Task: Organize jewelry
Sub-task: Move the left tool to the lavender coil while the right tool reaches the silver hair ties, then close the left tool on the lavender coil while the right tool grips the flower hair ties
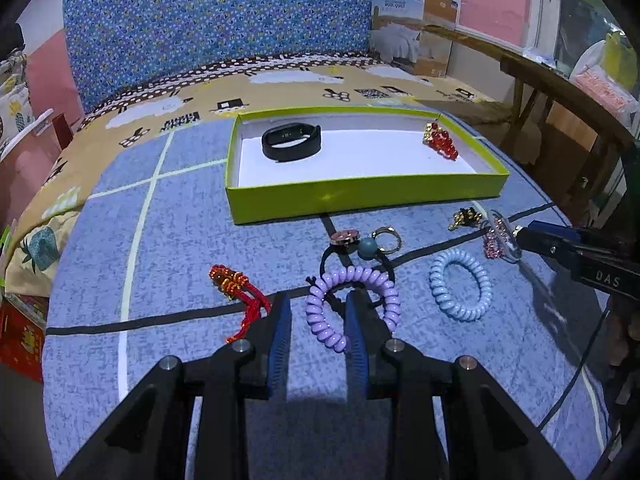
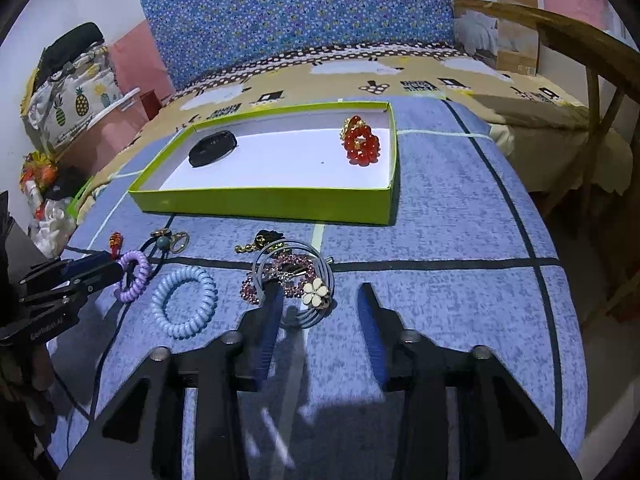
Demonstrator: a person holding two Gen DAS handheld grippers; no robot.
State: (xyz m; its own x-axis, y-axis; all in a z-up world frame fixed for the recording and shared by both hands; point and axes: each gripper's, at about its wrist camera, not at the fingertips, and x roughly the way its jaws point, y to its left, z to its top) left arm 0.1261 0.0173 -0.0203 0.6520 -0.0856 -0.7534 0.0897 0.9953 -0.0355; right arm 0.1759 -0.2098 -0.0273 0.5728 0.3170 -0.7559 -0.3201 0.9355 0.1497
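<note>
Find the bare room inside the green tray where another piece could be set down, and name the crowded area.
Green tray: its white floor is free between the black band and the red bead bracelet. Crowded: the blue mat just before the tray, around the purple coil and wire bangle.

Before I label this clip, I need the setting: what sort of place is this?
Probably a bedroom at home. The jewelry lies on a blue patchwork-print bedsheet spread over what looks like a bed, with a boxed wool quilt and a pineapple-print fabric bag nearby.
</note>
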